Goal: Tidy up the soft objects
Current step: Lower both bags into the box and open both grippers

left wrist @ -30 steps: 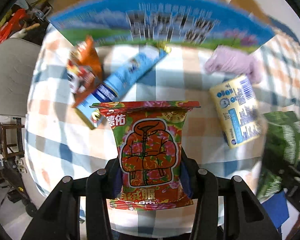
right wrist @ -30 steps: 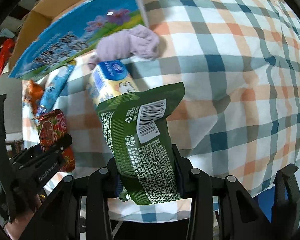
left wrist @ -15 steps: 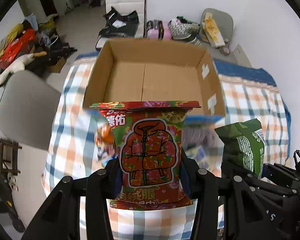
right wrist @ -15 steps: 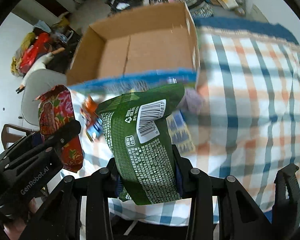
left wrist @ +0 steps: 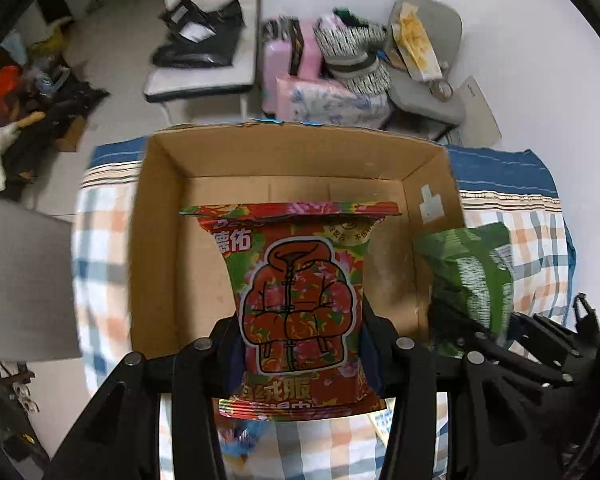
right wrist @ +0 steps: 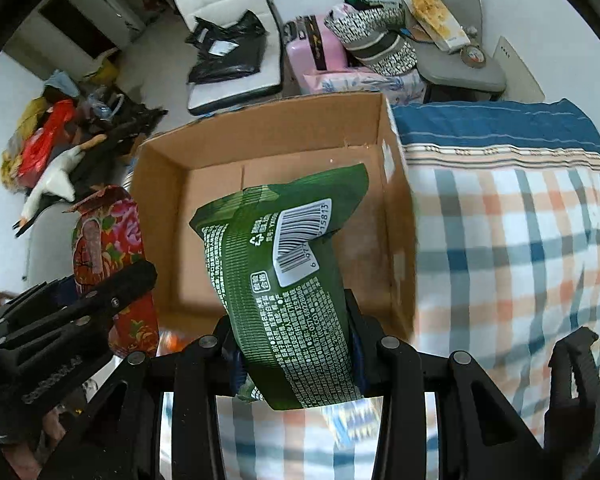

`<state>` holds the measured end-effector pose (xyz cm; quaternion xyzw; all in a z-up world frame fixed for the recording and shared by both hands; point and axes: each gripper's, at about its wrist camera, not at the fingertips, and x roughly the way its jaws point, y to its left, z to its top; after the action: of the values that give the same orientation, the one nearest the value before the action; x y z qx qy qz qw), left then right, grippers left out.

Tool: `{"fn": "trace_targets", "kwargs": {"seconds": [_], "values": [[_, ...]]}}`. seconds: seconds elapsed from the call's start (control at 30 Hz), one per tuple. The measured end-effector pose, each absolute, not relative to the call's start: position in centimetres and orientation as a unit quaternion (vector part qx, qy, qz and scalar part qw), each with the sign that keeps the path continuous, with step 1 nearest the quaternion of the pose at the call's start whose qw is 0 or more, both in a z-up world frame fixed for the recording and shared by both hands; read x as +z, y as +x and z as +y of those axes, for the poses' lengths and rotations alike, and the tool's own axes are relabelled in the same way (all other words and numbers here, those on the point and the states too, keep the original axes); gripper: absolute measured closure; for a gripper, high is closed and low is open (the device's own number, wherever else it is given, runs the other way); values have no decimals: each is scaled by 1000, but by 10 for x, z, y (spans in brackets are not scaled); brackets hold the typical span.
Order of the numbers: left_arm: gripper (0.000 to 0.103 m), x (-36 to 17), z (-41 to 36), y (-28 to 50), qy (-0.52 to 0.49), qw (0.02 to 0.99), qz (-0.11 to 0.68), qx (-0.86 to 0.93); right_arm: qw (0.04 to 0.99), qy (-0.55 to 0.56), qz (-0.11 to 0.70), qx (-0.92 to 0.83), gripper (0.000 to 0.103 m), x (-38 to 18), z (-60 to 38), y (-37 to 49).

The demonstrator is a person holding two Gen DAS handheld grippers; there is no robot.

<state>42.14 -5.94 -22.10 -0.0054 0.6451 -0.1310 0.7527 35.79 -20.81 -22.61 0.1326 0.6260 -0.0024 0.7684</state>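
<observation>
Two wrist cameras, both high and angled down

Each looks forward along its claw, close above the open cardboard box [left wrist: 284, 184] [right wrist: 268, 148]; both share it and the checkered worktop [left wrist: 100, 240] [right wrist: 520, 240].

1. Both grippers are matte black plastic: the left gripper [left wrist: 300, 344] and the right gripper [right wrist: 296, 344] look like the same build.
2. Each has chunky angular link arms with triangular cutouts along the bottom of the frame.
3. Round silver screw heads sit at the pivots.
4. Blue pads [right wrist: 358, 354] line the inner fingers.
5. Lower left of the right wrist view, there's pale lettering on the left gripper's side, too blurry to read.
</observation>
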Motion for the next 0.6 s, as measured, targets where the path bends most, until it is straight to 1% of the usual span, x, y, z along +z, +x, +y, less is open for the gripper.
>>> {"fn": "trace_targets", "kwargs": {"seconds": [0.13,0.3,0.5,0.6], "values": [[60,-266,-61,466,-27,714,684,-146,754,139,642,-18,62,-265,-206,409],[59,-315,-67,501,-33,678,717,-159,736,142,661,-31,62,-313,-208,451],[59,-350,-73,519,-32,654,738,-164,718,132,682,-47,61,-355,-211,477],[59,-357,-74,522,-34,650,741,-168,715,122,686,-57,61,-369,-212,486]]}}
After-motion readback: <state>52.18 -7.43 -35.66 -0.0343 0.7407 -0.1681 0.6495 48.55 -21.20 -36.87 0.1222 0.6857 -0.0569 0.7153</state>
